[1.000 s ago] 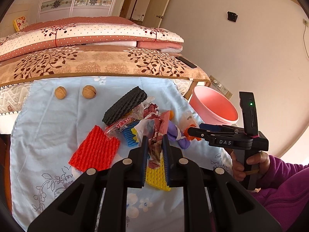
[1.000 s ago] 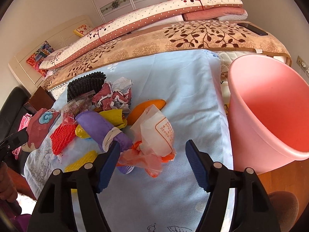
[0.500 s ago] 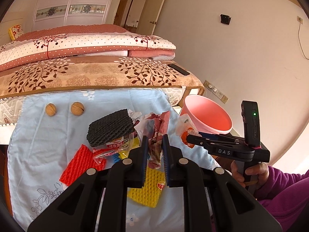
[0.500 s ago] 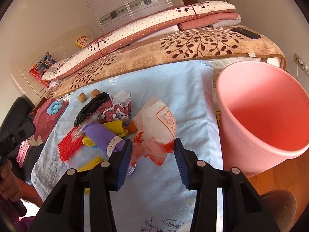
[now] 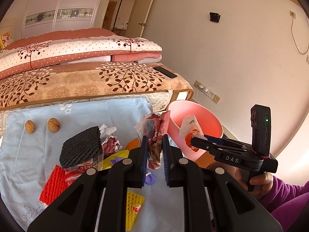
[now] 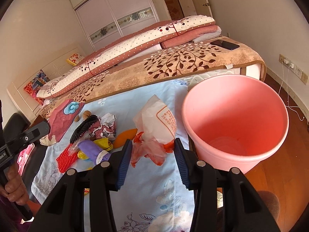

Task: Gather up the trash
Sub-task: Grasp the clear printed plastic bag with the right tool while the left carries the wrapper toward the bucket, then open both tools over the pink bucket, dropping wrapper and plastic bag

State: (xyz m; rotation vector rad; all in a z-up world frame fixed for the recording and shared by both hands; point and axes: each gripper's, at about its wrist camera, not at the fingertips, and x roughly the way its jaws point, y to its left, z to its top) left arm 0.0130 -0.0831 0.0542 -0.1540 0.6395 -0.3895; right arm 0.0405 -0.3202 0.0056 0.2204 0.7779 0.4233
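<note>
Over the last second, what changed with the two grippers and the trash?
The right gripper closed on the white and orange plastic bag and lifted it toward the pink bucket. The left gripper stayed shut on the crumpled red paper, raising it off the bed. The rest of the pile and the walnuts stayed put.

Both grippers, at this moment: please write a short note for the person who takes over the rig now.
Left gripper: shut on a crumpled dark-red paper wrapper, lifted.
Right gripper: shut on a white and orange plastic bag, beside the round pink plastic bin.
Done: nothing clearly dropped in yet.
Left: drop both, then the black foam net, red foam net, yellow foam net and purple wrapper on the blue sheet.
</note>
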